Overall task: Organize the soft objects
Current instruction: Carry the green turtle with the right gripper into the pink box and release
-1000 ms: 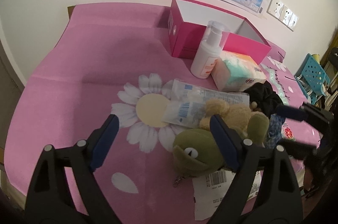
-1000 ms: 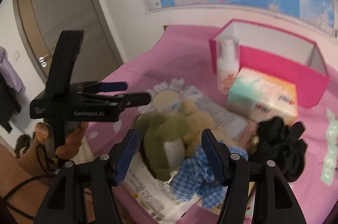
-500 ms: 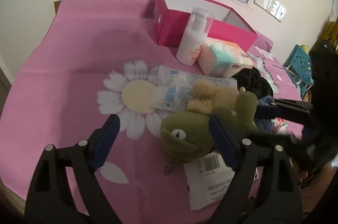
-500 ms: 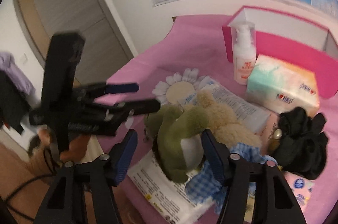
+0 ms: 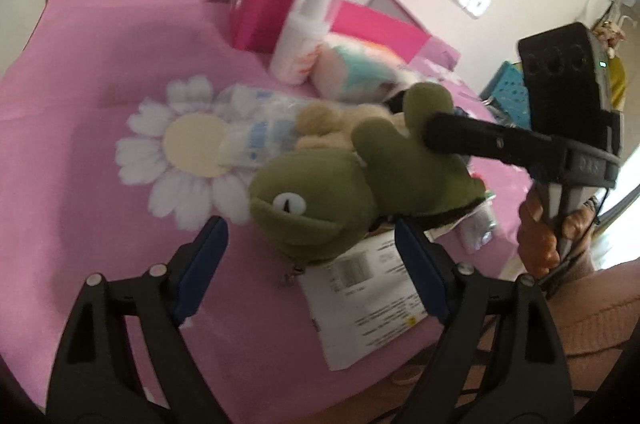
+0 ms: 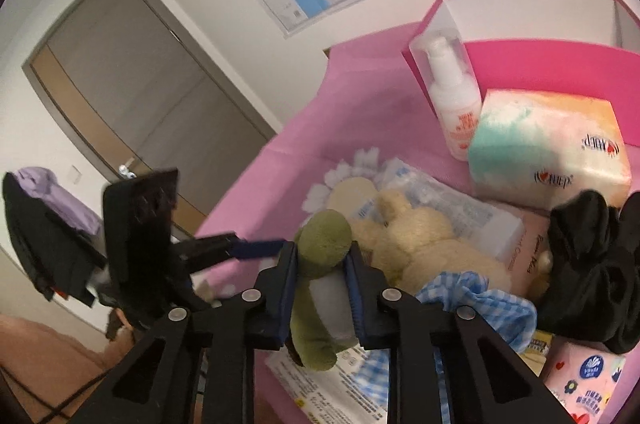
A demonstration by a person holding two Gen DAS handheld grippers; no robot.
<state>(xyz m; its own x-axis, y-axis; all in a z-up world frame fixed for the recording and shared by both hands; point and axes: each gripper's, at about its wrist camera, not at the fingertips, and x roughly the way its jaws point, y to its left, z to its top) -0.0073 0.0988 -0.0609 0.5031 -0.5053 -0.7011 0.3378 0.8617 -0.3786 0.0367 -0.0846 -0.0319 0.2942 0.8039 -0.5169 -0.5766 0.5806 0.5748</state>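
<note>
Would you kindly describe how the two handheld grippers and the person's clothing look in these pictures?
Both the left gripper and the right gripper are matte black plastic frames with triangular cut-outs, silver rivets and blue pads on the fingers. A boxy black housing with round recesses and a green light sits atop the right one. Dark cables trail below. The person wears a peach knitted sleeve.

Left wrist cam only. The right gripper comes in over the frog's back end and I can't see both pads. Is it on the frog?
Observer: Yes. The right gripper is closing, with both pads pressing the green frog plush. Nothing else is between them.
Operator: Anything close enough to snag?
Observer: A blue checked scrunchie lies just right of that gripper, outside the pads.
Operator: What's past the cream plush?
Observer: A black scrunchie lies to the right of the cream plush.
</note>
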